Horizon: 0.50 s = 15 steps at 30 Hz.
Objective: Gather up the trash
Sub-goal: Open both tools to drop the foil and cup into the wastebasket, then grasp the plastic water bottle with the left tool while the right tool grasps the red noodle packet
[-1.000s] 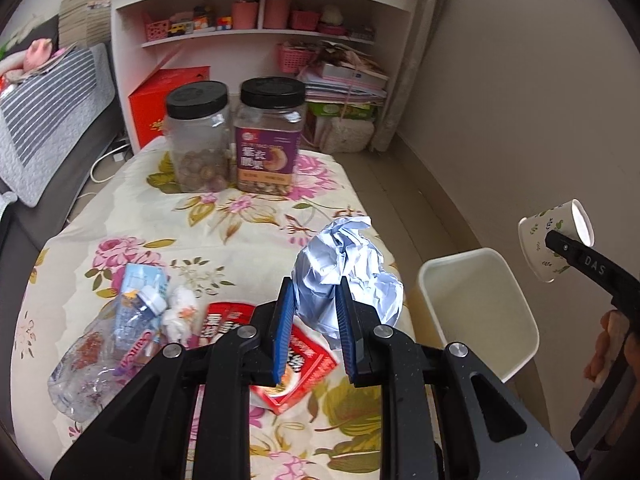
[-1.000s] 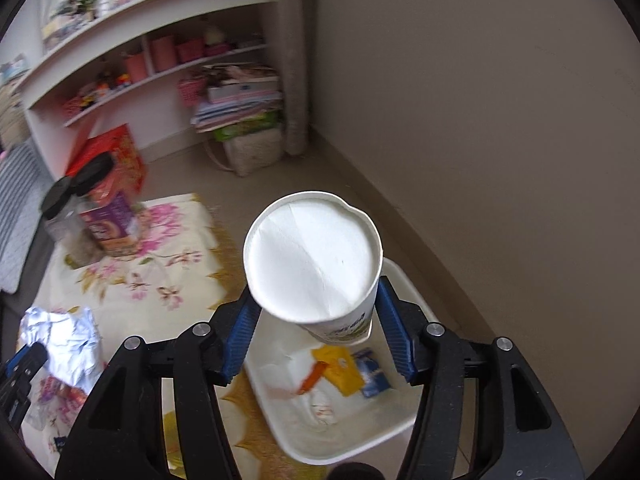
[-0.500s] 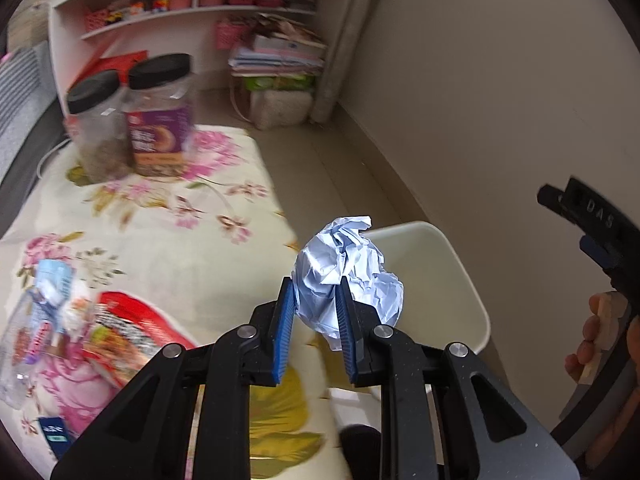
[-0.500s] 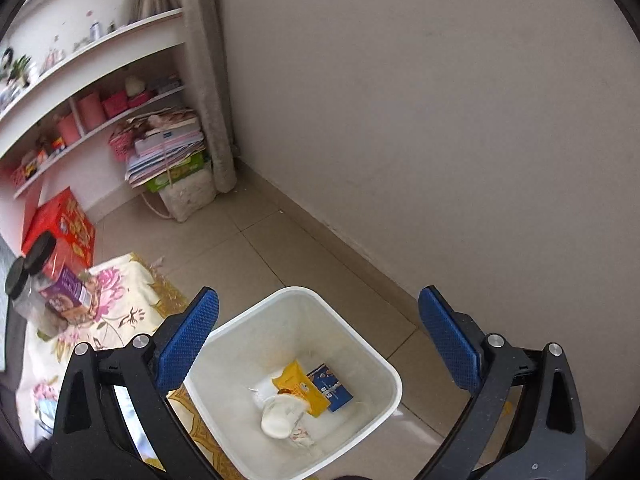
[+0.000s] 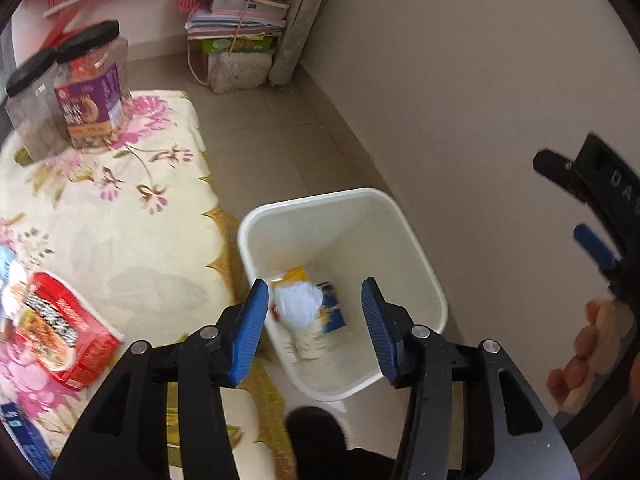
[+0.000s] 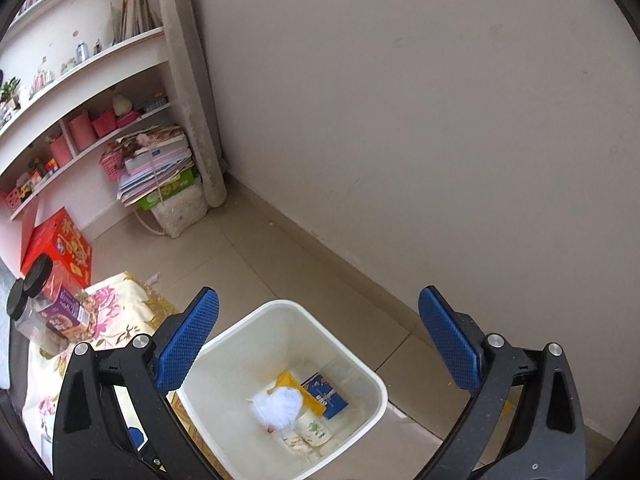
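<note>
A white bin (image 5: 416, 256) stands on the floor beside the table; it also shows in the right wrist view (image 6: 360, 364). Inside lie the crumpled foil ball (image 5: 298, 306) (image 6: 280, 404), the paper cup (image 6: 314, 432), a yellow wrapper (image 6: 292, 382) and a blue packet (image 6: 326, 394). My left gripper (image 5: 314, 324) is open and empty above the bin. My right gripper (image 6: 318, 344) is open and empty above the bin too. A red noodle packet (image 5: 60, 332) lies on the flowered tablecloth (image 5: 140, 240).
Two black-lidded jars (image 5: 86, 92) stand at the table's far end. A blue packet (image 5: 20, 436) lies at the table's near left edge. A stack of books (image 6: 156, 168) sits on the floor by the shelves. The wall (image 6: 440, 120) runs close behind the bin.
My left gripper carried the foil ball from the table over the bin and opened; the ball now lies in the bin. My right gripper released the paper cup into the bin earlier and stays open.
</note>
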Motion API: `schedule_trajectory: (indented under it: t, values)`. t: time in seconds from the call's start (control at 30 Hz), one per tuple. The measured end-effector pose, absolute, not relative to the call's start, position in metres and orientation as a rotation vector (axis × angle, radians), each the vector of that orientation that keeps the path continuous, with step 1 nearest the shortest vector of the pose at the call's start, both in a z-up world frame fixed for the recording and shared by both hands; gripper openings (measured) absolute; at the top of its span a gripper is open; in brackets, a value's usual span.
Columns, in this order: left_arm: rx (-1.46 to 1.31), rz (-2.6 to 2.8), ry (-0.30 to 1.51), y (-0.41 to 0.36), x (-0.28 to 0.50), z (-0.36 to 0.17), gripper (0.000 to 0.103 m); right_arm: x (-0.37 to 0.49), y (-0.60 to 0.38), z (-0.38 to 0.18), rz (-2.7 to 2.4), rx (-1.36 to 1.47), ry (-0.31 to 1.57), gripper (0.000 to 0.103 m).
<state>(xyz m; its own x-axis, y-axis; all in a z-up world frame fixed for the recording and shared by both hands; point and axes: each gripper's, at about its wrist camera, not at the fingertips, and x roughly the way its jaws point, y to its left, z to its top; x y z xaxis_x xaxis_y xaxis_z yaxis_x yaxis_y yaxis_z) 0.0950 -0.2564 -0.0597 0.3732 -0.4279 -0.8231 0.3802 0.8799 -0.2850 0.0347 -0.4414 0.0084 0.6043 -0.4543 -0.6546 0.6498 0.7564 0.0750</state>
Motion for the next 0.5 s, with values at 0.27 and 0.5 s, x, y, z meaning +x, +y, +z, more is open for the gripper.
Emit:
schedule_trajectory:
  t: [0.27, 0.5]
  values:
    - [0.068, -0.419, 1.009, -0.234, 0.091, -0.053, 0.06, 0.046, -0.415, 0.006, -0.594, 0.251, 0.684, 0.096]
    - [0.173, -0.315, 0.964, -0.198, 0.095, -0.053, 0.078, 0.061, -0.377, -0.001, -0.528, 0.16, 0.721, 0.096]
